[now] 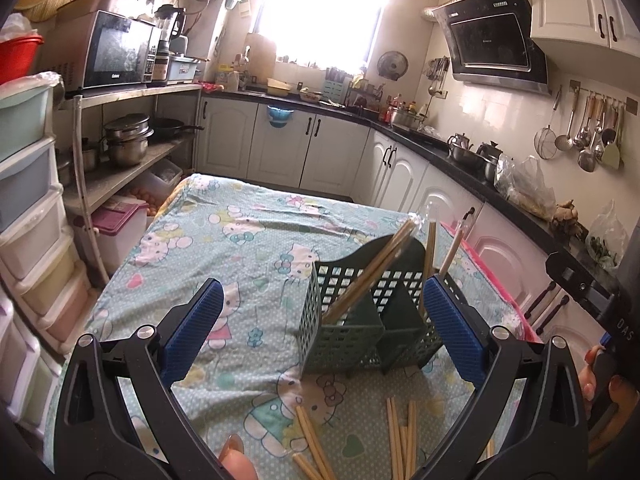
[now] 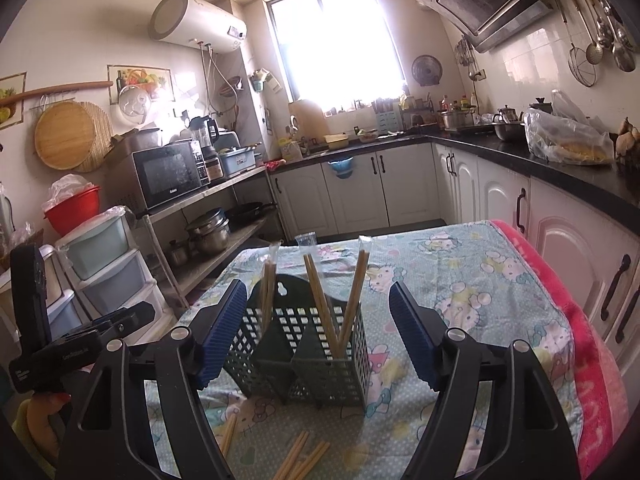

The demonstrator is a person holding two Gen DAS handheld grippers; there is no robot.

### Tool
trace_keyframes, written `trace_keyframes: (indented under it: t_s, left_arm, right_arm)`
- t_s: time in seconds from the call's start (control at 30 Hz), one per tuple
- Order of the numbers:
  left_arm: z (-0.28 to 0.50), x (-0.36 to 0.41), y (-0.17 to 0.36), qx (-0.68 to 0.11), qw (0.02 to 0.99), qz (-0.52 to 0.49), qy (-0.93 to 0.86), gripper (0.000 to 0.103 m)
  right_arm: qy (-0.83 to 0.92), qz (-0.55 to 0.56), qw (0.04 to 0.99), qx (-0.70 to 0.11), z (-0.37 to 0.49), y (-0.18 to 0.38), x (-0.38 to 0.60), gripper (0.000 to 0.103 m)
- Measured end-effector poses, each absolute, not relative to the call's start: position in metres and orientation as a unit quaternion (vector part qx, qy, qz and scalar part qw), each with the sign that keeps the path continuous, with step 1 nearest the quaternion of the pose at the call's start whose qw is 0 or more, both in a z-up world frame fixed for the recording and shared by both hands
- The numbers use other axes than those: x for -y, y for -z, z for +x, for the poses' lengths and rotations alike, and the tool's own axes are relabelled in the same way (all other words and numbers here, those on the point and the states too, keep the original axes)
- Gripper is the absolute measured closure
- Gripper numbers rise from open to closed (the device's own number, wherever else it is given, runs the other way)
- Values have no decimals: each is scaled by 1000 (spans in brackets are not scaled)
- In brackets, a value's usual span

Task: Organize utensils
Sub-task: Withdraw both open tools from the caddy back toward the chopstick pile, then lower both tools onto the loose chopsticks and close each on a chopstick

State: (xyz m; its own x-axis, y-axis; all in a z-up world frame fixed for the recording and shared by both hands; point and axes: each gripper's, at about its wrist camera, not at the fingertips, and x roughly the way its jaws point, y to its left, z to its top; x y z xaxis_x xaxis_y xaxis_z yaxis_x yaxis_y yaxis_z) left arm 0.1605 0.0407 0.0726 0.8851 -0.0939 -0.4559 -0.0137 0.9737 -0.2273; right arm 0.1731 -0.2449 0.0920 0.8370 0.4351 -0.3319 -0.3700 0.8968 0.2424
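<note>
1. The green utensil caddy (image 2: 304,344) is standing upright on the cloth-covered surface (image 2: 460,280), just ahead of both grippers, with several wrapped chopstick pairs (image 2: 320,308) already leaning in its compartments.
2. Loose chopsticks (image 1: 400,440) are lying flat on the cloth just in front of the caddy, near the bottom edge of both wrist views; these look like the pieces still waiting to be sorted.
3. The right gripper (image 2: 316,340) is hovering with its jaws standing wide apart and nothing between the blue pads; the caddy is showing through the gap beyond them.
4. The left gripper (image 1: 320,328) is likewise hanging wide open and gripping nothing, its right-hand pad overlapping the caddy's side in the left wrist view; whether it is touching I cannot tell.
5. Judging by this, the step in hand is reaching for the next loose pair.
6. The next move is calling for one gripper to dip toward the cloth, line its jaws across a pair, close, lift, and drop the pair upright into a compartment without tipping the caddy.
</note>
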Motion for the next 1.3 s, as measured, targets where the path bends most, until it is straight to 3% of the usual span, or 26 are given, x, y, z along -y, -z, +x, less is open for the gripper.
trace_keyframes:
  t_s: [0.97,1.1,1.3]
  left_arm:
    - [142,-48,-27,-294,948,-123,13,11]
    - [142,-53,-16,-309,941,-134,21,11]
    - [147,-60,5,-343,926,-152,29,34]
  right_arm:
    - [-222,51,937,-265,152,-47,231,32]
    - [-228,43,929,-289,153,-35,226,39]
    - [-235,38,911,-336,157,-14,219,57]
